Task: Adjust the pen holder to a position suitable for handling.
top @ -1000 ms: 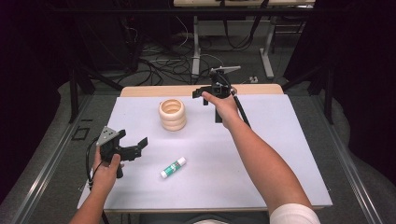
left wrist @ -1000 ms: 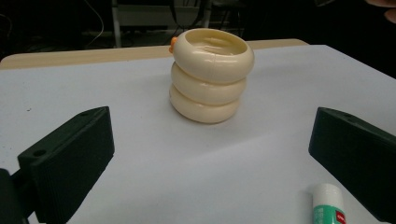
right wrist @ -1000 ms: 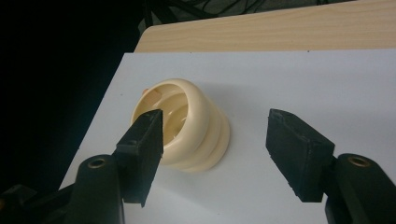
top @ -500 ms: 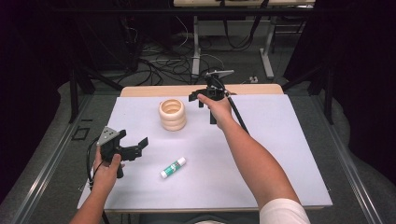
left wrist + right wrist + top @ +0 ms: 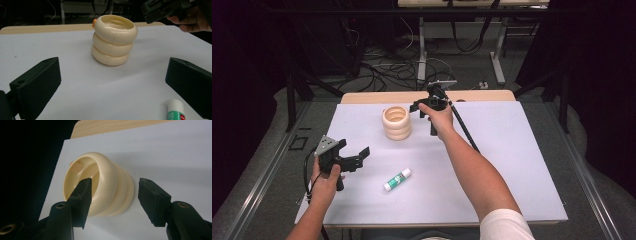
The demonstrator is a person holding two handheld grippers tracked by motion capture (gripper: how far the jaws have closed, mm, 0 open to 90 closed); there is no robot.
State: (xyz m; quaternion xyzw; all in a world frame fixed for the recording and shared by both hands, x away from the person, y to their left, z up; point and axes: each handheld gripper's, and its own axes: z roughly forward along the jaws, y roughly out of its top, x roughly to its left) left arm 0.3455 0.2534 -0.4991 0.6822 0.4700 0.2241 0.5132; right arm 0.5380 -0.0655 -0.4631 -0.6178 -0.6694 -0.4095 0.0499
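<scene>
A cream cup (image 5: pixel 396 122) made of three stacked rings stands upright on the white tabletop (image 5: pixel 512 150). It has a small orange tab (image 5: pixel 94 23) at its rim. My right gripper (image 5: pixel 417 106) hovers just right of the cup's top, open. In the right gripper view the cup (image 5: pixel 100 185) lies between and beyond the spread jaws of my right gripper (image 5: pixel 115 187), apart from both. My left gripper (image 5: pixel 358 157) is open near the table's left front, and in its own view this left gripper (image 5: pixel 112 87) faces the cup (image 5: pixel 113 40). A green-and-white glue stick (image 5: pixel 397 179) lies flat to its right.
A wooden table edge (image 5: pixel 482 95) runs behind the white surface. Cables and metal stand legs (image 5: pixel 422 45) fill the dark floor beyond. A black cable (image 5: pixel 464 130) trails from the right gripper across the table. The glue stick's white cap (image 5: pixel 176 111) is beside the left gripper's right jaw.
My right gripper has moved left toward the cup's rim. The left gripper, cup and glue stick have stayed put.
</scene>
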